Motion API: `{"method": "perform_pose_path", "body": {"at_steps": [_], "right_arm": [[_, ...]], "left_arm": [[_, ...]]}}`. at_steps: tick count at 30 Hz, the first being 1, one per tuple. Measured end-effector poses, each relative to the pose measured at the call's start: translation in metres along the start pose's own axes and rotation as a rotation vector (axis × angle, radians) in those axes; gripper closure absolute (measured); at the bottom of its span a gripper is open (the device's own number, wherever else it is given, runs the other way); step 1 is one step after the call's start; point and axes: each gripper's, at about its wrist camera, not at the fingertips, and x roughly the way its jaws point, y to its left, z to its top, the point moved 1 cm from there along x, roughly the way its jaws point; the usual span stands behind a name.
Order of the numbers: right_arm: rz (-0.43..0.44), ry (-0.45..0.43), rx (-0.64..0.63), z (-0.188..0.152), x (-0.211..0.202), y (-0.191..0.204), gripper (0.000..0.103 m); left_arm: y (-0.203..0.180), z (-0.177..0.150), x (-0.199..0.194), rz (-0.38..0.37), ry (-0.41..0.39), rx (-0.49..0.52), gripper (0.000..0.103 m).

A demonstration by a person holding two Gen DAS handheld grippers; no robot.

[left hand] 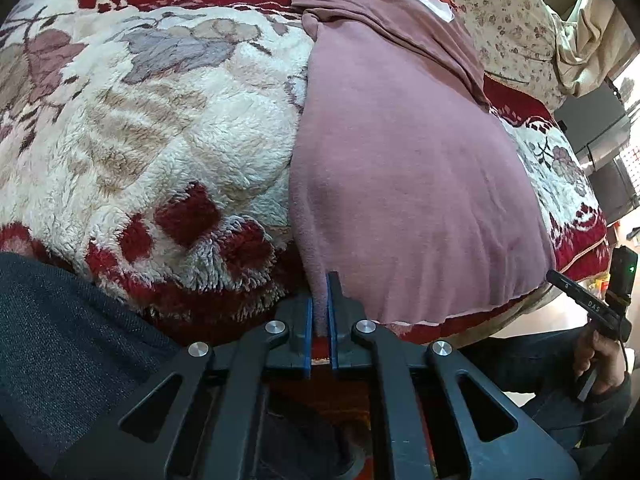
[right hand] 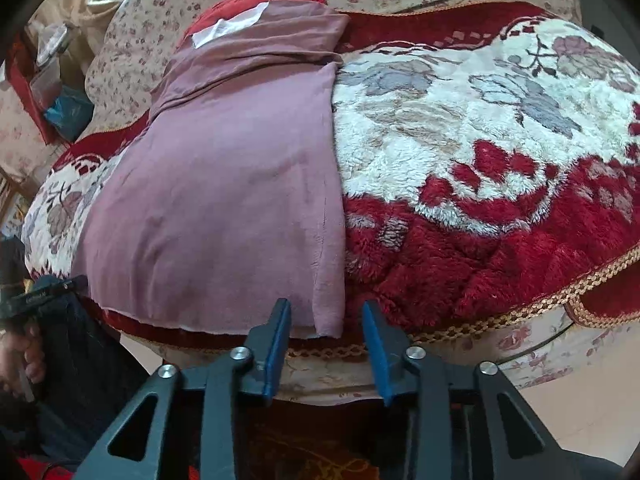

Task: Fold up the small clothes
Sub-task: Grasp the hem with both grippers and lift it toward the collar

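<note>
Garment point(left hand: 400, 168), a mauve piece, lies spread along the plush red-and-cream blanket point(left hand: 132, 132) on the bed, its hem at the near edge and its far end bunched up with a white label point(right hand: 230, 24) showing. Big picture first: it already looks halved lengthwise, so the step in hand reads as lifting the hem end and carrying it up toward the label end. To do that well, both near corners want a firm pinch, then a level, even lift so the cloth doesn't skew or drag the fuzzy blanket with it.

Left claw point(left hand: 320, 312) is clenched on the garment's near left corner, fabric squeezed between the blue pads point(left hand: 308, 328). Good bite there.

Right claw point(right hand: 326, 340) is not gripping yet: its jaws stand apart, straddling the near right corner, which hangs just past the bed edge between the pads without touching them, as far as I can tell. It needs to close squarely on that corner, taking all layers, before any lift.
</note>
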Motion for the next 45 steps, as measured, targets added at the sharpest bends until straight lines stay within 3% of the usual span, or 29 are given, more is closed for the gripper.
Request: {"method": "perform_pose_path", "body": {"at_steps": [7, 12, 20, 26, 34, 45], "right_arm": [[-0.033, 0.006, -0.044, 0.002, 0.006, 0.008, 0.099], [0.005, -0.061, -0.061, 0.011, -0.012, 0.013, 0.1], [0.177, -0.264, 0.015, 0.079, -0.064, 0.007, 0.1], [0.203, -0.364, 0.016, 0.164, -0.083, 0.013, 0.1], [0.245, -0.444, 0.164, 0.276, -0.048, 0.001, 0.1], [0.173, -0.452, 0.219, 0.359, 0.052, -0.004, 0.1]], "left_arm": [[0.003, -0.001, -0.006, -0.001, -0.023, -0.005, 0.101], [-0.003, 0.01, -0.028, -0.033, -0.089, -0.002, 0.101], [-0.029, 0.091, -0.087, -0.132, -0.231, -0.02, 0.101], [-0.042, 0.173, -0.111, -0.18, -0.3, -0.089, 0.101], [-0.019, 0.284, -0.059, -0.134, -0.348, -0.198, 0.101], [-0.003, 0.373, 0.025, -0.074, -0.363, -0.237, 0.101]]}}
